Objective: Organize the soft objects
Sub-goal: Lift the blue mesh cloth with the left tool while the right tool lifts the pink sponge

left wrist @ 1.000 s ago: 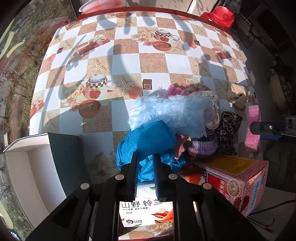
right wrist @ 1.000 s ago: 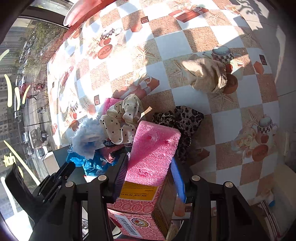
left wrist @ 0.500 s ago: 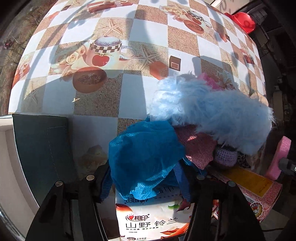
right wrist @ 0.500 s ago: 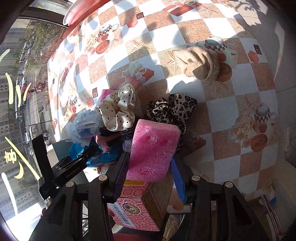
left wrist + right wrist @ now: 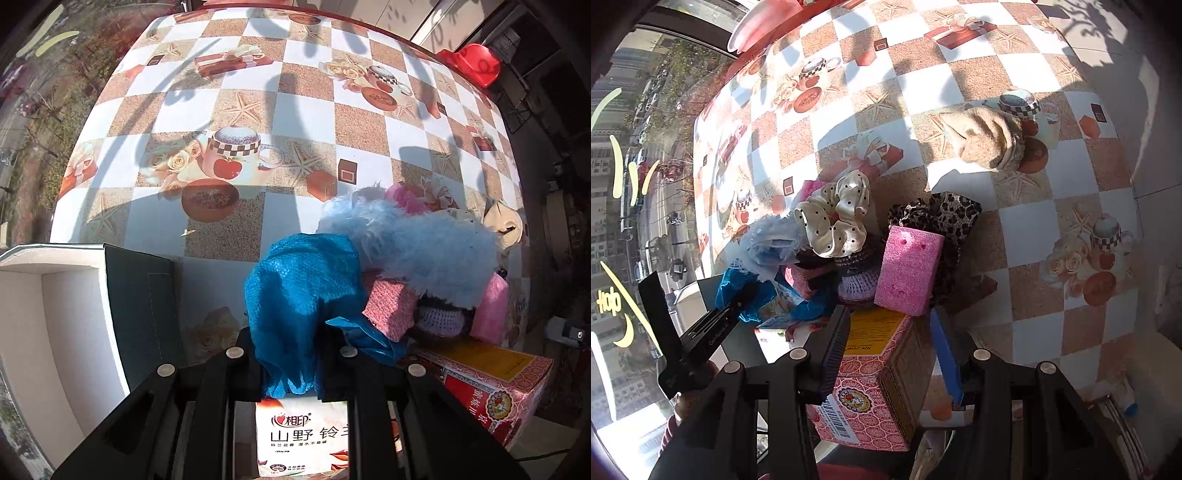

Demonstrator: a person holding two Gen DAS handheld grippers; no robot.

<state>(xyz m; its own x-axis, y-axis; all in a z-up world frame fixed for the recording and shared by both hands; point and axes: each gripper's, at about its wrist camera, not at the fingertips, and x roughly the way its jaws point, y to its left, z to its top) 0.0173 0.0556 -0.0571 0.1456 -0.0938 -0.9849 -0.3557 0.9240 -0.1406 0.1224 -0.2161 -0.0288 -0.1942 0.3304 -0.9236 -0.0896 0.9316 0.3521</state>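
Left wrist view, nearest first: left gripper (image 5: 289, 363) clamped on the blue mesh cloth (image 5: 301, 295), which bulged upward out of the jaws at lower centre of frame. Tissue pack (image 5: 303, 439) directly beneath. White bin (image 5: 55, 314) with dark liner at lower left, just beside the gripper; the cloth's likely destination, so the coming move reads as a short shift leftward. Left hand clearly the nearer one. Farther up and right: fluffy light-blue piece (image 5: 417, 240) touching the cloth, heaped with other soft things.

Right wrist view: right gripper (image 5: 888, 328) with fingers apart, holding nothing, straddling a red patterned box (image 5: 871, 387). Pink sponge (image 5: 908, 269) just above the fingertips, dotted scrunchie (image 5: 834, 216) beyond, tan cloth (image 5: 990, 138) well apart at upper right.
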